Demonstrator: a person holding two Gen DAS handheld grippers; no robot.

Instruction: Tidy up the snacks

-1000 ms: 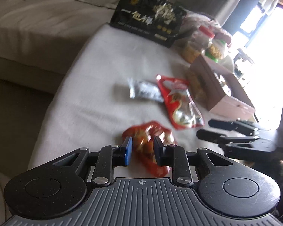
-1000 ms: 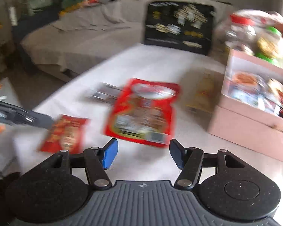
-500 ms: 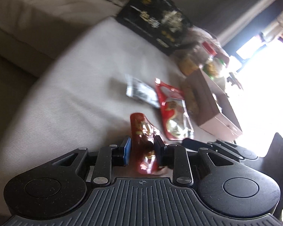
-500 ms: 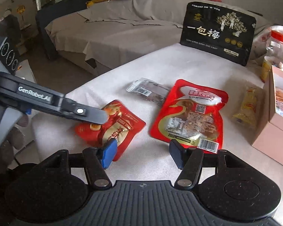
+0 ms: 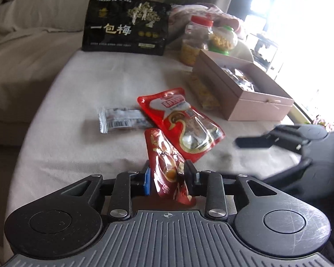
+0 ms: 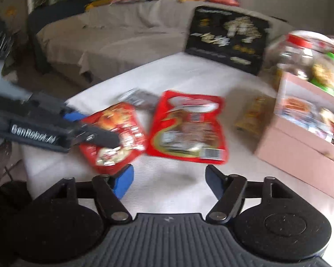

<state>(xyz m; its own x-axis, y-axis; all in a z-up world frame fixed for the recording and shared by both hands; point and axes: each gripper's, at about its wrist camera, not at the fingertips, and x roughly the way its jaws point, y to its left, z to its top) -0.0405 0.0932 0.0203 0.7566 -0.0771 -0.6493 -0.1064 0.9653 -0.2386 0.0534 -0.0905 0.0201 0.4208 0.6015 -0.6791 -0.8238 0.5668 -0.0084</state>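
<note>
The left gripper point(image 5: 167, 174) holds 1 small red snack pouch point(image 5: 167, 160) between its fingers. The pouch is pinched near its lower end and its long axis runs forward, away from the fingers, tilted slightly left. In the right wrist view the same pouch point(image 6: 115, 138) appears lifted at the left of the scene, with the left gripper point(image 6: 100, 136) closed across it.

The right gripper point(image 6: 169, 176) is empty; its fingers stand wide apart above bare table point(image 6: 182, 77).

Destination, as judged from the task: the pink box point(image 5: 245, 93), open-topped and already holding packets. It lies forward and to the right of the held pouch, well apart from it. A large red pouch point(image 5: 184, 122) lies flat on the table point(image 5: 95, 84) between the held pouch and the box.

Key relation: the box is on the right side, so the right gripper is the nearer one, but the load is in the left. The left gripper would likely have to carry the pouch rightward over the large red pouch.

Other loose items: 1 silver packet point(image 5: 120, 120) left of the large red pouch; 1 yellow packet point(image 6: 253, 115) just beside the box wall point(image 6: 300, 153).
</note>
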